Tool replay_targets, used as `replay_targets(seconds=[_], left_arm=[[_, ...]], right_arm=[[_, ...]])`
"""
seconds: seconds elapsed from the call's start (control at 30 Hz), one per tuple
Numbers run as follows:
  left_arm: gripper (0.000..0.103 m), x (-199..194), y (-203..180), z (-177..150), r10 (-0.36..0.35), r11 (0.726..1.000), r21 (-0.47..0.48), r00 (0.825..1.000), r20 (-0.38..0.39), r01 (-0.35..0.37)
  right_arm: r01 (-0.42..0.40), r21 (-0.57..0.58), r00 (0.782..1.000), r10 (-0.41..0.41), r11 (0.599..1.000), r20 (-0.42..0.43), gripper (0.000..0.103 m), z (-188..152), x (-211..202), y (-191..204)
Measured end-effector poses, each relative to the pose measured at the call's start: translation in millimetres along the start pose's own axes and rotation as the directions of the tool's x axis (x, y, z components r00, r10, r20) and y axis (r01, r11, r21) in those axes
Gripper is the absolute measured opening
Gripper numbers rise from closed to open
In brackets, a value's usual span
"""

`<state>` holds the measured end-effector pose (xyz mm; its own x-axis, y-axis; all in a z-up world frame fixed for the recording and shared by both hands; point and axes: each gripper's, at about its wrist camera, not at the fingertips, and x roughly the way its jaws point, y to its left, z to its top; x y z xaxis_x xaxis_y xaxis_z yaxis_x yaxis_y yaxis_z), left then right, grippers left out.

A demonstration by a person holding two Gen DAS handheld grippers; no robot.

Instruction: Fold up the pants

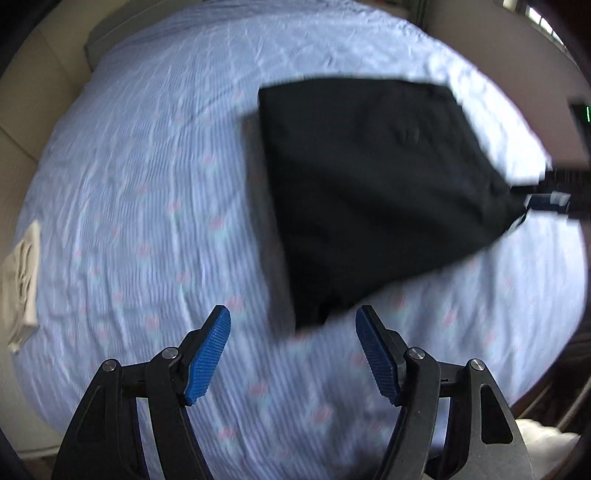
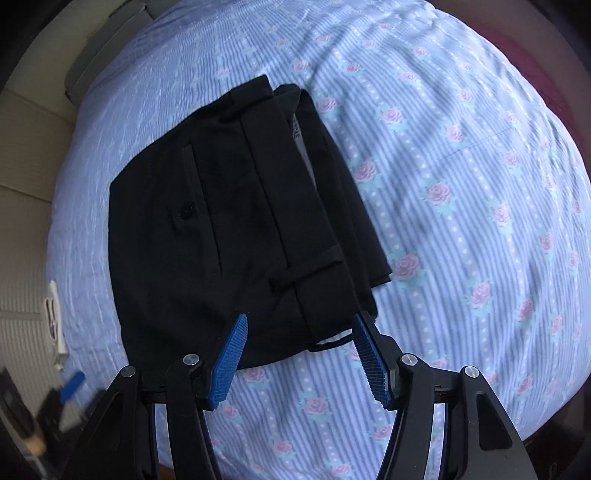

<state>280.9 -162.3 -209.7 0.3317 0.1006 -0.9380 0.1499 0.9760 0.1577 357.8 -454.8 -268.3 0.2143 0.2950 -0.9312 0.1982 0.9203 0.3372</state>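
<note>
Right wrist view: folded black pants (image 2: pixel 236 221) on floral bedsheet (image 2: pixel 461 184), right gripper (image 2: pixel 297 354) and left gripper (image 1: pixel 293 354) both spread, empty.

Brightness: daylight is washing both views; the pale blue striped rose-print bedsheet (image 2: pixel 461 184) is reading bright.
Light source: a small window (image 1: pixel 543 20) is glowing at the top right corner of the left wrist view.
Glare: the sheet's right side (image 1: pixel 517 122) is blowing out towards white.
Shadows: soft diagonal shadow bands are crossing the sheet in the right wrist view.
Blur: the left wrist view is smearing throughout; the folded black fabric pants (image 1: pixel 369 184) are showing soft edges there.
Sharpness: the pants (image 2: pixel 229 206) are showing seams and a button clearly in the right wrist view.
Distortion: fisheye is bulging the bed and darkening the corners.
</note>
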Motion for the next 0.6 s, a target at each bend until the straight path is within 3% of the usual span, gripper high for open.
replay_targets(seconds=[0.1, 0.23, 0.4, 0.6], left_arm=[[0.067, 12.6, -9.4, -17.9, 0.104, 0.994, -0.027, 0.994, 0.037, -0.103], [0.067, 19.8, -22.7, -26.9, 0.211, 0.977, -0.004, 0.969, 0.127, -0.213], [0.068, 32.6, -27.3, -21.8, 0.222, 0.975, -0.006, 0.964, 0.144, -0.223], [0.069, 38.2, -28.1, -15.6, 0.206, 0.979, -0.034, 0.968, 0.146, -0.203]], right_arm=[[0.018, 0.022, 1.0, -0.018, 1.0, 0.005, 0.061, -3.3, 8.7, -0.2], [-0.016, 0.094, 0.999, 0.012, 0.995, 0.044, 0.061, -8.5, 12.3, -12.9], [-0.092, 0.166, 0.992, 0.077, 0.982, 0.097, 0.061, -18.3, 9.3, -31.4], [-0.105, 0.257, 0.992, 0.083, 0.961, 0.093, 0.061, -36.1, 10.0, -50.6]])
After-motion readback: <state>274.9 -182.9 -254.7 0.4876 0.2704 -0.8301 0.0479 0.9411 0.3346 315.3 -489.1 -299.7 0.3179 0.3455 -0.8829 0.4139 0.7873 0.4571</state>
